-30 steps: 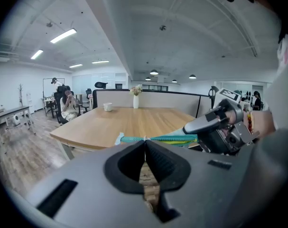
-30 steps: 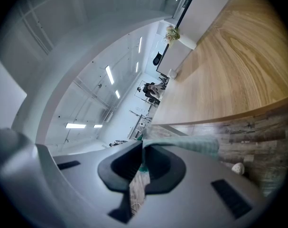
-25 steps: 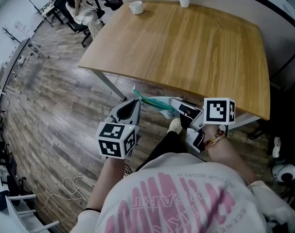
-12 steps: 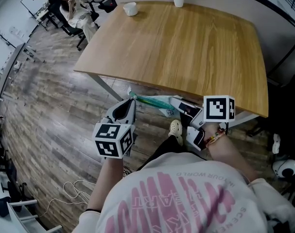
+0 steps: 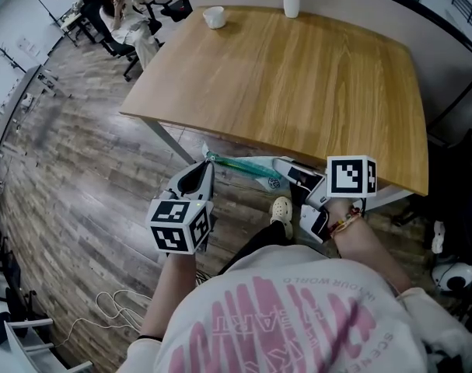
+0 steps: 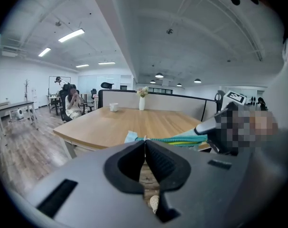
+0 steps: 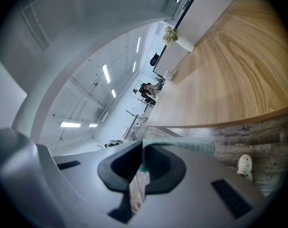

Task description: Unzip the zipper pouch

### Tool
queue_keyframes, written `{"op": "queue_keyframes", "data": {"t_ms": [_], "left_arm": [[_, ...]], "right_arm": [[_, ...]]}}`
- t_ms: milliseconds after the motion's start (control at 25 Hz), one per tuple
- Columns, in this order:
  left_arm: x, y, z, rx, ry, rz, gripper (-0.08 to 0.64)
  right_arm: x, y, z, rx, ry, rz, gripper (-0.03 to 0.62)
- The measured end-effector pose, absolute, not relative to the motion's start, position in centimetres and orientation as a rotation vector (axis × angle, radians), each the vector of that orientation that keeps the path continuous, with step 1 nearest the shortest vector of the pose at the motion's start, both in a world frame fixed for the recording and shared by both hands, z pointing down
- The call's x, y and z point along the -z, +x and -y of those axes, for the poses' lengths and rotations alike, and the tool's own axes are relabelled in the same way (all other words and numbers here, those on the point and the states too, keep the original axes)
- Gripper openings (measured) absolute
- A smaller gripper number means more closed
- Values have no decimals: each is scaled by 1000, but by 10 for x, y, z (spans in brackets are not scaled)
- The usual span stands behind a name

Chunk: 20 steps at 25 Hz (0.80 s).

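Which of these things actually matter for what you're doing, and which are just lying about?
Part of the job:
- zipper pouch, held in the air
- left gripper, shut near one end of it
- right gripper, shut on the other end

Just lying about:
- table
- cup on it
- vase with flowers

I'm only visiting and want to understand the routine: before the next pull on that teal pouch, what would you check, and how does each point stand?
1. Left gripper shut on one end of the zipper pouch: ok.
2. Whether it pinches the zipper's pull: cannot tell.
3. Right gripper shut on the other end: ok.
4. Pouch stretched between them: ok.
5. Pouch off the table, in the air: ok.
6. Zipper closed: cannot tell.
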State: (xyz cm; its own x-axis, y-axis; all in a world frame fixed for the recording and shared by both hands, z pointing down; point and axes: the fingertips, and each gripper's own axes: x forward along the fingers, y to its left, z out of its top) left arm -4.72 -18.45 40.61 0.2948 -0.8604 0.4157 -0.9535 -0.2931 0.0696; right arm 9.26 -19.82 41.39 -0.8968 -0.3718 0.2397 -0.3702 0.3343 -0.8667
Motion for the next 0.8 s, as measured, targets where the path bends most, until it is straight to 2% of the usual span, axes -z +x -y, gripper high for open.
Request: {"op": "queue_keyframes", "data": {"t_ms": [800], "left_arm": [[-412, -88, 208, -408, 2273, 1589, 15]], "right_arm": [[-408, 74, 209, 1656, -815, -2464, 9]]}}
